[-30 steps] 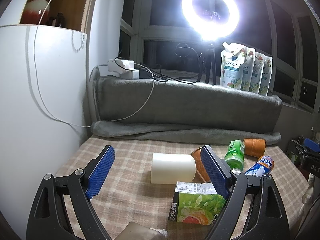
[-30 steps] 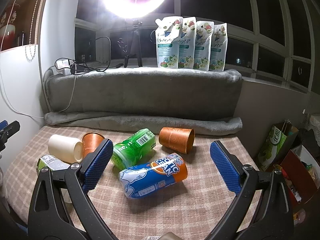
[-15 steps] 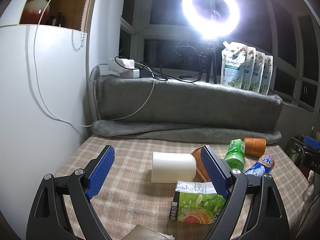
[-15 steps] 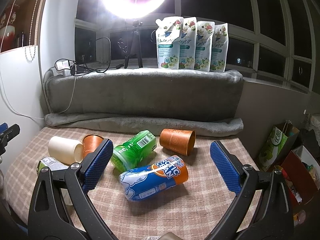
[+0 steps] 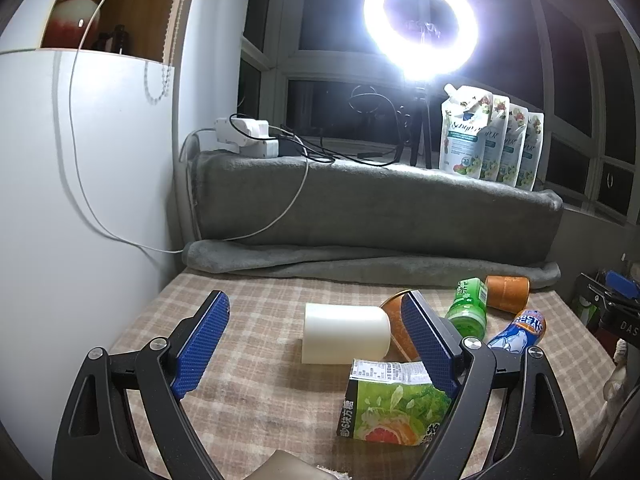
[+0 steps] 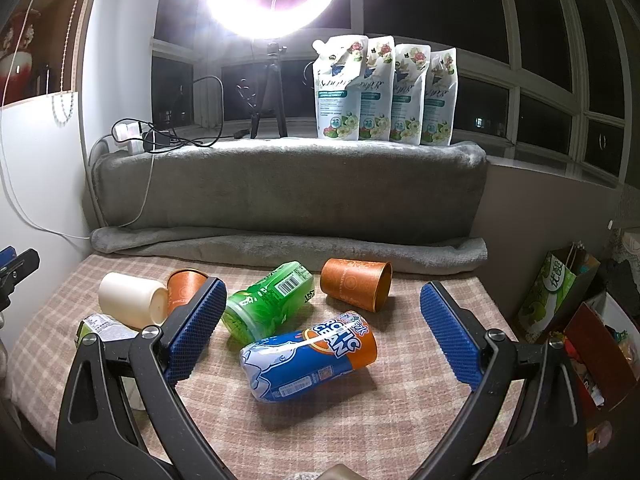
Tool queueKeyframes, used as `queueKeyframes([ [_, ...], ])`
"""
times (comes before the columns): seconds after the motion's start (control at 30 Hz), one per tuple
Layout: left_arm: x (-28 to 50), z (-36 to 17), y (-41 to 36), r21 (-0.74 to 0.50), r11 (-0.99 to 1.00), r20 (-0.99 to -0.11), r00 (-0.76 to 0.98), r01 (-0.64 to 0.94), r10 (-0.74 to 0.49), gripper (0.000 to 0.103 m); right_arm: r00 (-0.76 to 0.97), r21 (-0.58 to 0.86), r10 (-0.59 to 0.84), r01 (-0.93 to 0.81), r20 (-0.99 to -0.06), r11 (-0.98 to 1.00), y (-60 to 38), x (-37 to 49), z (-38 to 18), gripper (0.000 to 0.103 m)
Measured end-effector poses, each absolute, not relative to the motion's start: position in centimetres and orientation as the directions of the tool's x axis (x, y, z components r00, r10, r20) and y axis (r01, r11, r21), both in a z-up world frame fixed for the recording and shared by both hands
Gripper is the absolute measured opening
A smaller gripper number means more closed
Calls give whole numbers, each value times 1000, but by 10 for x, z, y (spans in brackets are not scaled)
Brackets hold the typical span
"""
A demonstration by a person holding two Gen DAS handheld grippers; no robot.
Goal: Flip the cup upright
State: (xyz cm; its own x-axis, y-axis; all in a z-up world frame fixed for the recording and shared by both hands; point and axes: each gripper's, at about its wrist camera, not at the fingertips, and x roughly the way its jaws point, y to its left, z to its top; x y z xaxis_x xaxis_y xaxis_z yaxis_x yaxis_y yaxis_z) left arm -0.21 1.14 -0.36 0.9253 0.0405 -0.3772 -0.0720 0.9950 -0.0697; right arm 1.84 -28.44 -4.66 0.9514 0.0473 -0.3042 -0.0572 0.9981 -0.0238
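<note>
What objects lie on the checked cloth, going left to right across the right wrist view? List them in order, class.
Juice carton → cream cup → small orange cup → green bottle → blue Arctic Ocean bottle. The larger orange cup lies behind, overlapping the blue bottle's span, so it is left unplaced.

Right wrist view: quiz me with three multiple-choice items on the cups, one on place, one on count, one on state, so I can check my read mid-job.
1. Where does the cream cup lie?
A. far left of the table
B. on the grey blanket
C. inside the paper bag

2. How many orange cups show?
A. one
B. two
C. four

3. How does the right claw stand?
A. shut on a cup
B. open, holding nothing
C. shut on the blue bottle

Answers:
1 A: it lies left of every bottle.
2 B: one orange cup touches the cream cup, another lies behind the blue bottle.
3 B: its blue pads stand wide apart.
</note>
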Motion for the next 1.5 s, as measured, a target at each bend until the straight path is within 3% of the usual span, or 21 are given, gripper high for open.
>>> queueKeyframes([
  [1.07, -4, -6, 11, -73, 994, -378, 925, -76, 43, 88, 945, -67, 110, -137, -308, 988, -266, 33, -40, 99],
  [1.33, -3, -8, 19, -79, 993, -395, 917, -91, 53, 88, 922, -98, 196, -241, -334, 966, -244, 52, -36, 99],
  [1.5, -2, -12, 29, -94, 992, -438, 898, -90, 40, 88, 858, -119, 316, -393, -405, 912, -222, 73, -33, 99],
])
